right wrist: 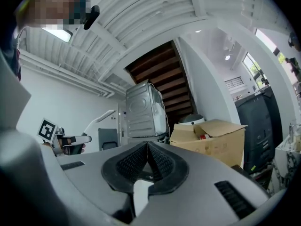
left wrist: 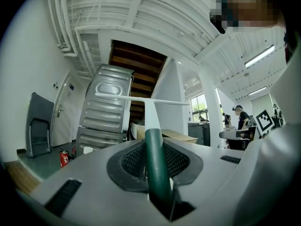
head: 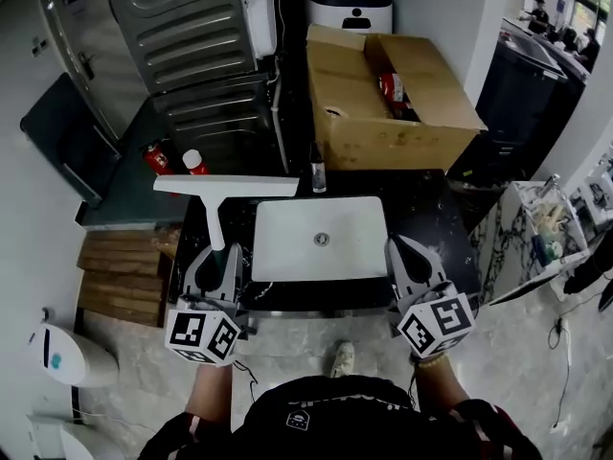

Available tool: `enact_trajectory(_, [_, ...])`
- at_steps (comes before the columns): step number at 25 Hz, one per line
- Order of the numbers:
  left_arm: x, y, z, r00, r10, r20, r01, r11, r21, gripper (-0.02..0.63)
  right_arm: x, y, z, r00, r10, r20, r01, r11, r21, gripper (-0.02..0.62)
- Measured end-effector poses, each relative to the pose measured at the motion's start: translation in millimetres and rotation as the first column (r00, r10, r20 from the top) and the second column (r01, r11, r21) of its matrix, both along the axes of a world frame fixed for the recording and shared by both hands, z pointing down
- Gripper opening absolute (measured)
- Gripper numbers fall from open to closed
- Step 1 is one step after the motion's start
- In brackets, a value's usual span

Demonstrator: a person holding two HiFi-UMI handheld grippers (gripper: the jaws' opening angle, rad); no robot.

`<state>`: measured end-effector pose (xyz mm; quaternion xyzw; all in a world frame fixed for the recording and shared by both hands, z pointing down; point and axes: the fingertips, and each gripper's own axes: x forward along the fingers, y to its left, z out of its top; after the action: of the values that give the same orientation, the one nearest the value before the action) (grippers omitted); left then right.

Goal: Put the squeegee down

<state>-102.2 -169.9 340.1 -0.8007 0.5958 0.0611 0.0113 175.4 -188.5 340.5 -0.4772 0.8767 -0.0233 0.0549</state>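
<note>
Left of the sink, squeegee (head: 218, 199): is being held out level by its green handle (left wrist: 155, 164), its white blade crosswise beyond the jaws and showing over the counter's far-left corner in the head view.
Left gripper (head: 216, 255): is clamping the squeegee handle between its pads (left wrist: 134, 161), with the stem running straight out ahead.
Right gripper (head: 400, 247): is hovering at the sink's right side, jaws pressed together at the tips (right wrist: 147, 147) with nothing between them.
Sink (head: 287, 247): is lying between the two grippers, white, set in the dark counter (head: 421, 209).
Bottle (head: 318, 171): is standing upright just behind the sink.
Box (head: 402, 132): is sitting open behind the counter.
Metal appliance (head: 192, 27): is standing left of the box.
</note>
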Motion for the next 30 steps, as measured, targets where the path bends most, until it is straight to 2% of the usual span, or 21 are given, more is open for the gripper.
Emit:
enact_trajectory(7, [2, -61, 0, 0.995, -0.075, 0.070, 0.076, 0.997, -0.013, 0.081, -11, -81, 1, 0.998, -0.065, -0.001, 0.065, 0.998, -0.016, 0.038])
enact_trajectory(10, [-9, -79, 6, 0.994, -0.090, 0.066, 0.092, 0.995, -0.030, 0.080, -26, -102, 5, 0.996, -0.087, -0.005, 0.087, 0.996, -0.031, 0.038])
enact_trajectory(15, [-32, -99, 15, 0.990, -0.119, 0.070, 0.122, 0.991, -0.050, 0.081, -74, -123, 15, 0.989, -0.147, -0.019, 0.146, 0.988, -0.047, 0.038])
enact_trajectory(19, [-63, -107, 46, 0.982, -0.181, 0.057, 0.187, 0.976, -0.113, 0.081, -123, -134, 38, 0.978, -0.208, -0.030, 0.205, 0.975, -0.081, 0.038])
enact_trajectory(22, [-96, -100, 88, 0.966, -0.255, 0.050, 0.259, 0.941, -0.217, 0.081, -166, -137, 63, 0.961, -0.272, -0.043, 0.265, 0.955, -0.133, 0.038])
enact_trajectory(25, [-122, -97, 146, 0.955, -0.291, 0.062, 0.294, 0.890, -0.350, 0.081, -206, -139, 83, 0.942, -0.329, -0.060, 0.314, 0.933, -0.178, 0.038])
enact_trajectory(27, [-135, -97, 190, 0.952, -0.302, 0.059, 0.297, 0.849, -0.438, 0.081, -231, -141, 98, 0.930, -0.359, -0.070, 0.339, 0.918, -0.205, 0.038])
enact_trajectory(30, [-150, -97, 253, 0.945, -0.319, 0.068, 0.301, 0.774, -0.558, 0.081, -266, -140, 119, 0.908, -0.410, -0.083, 0.379, 0.891, -0.249, 0.038])
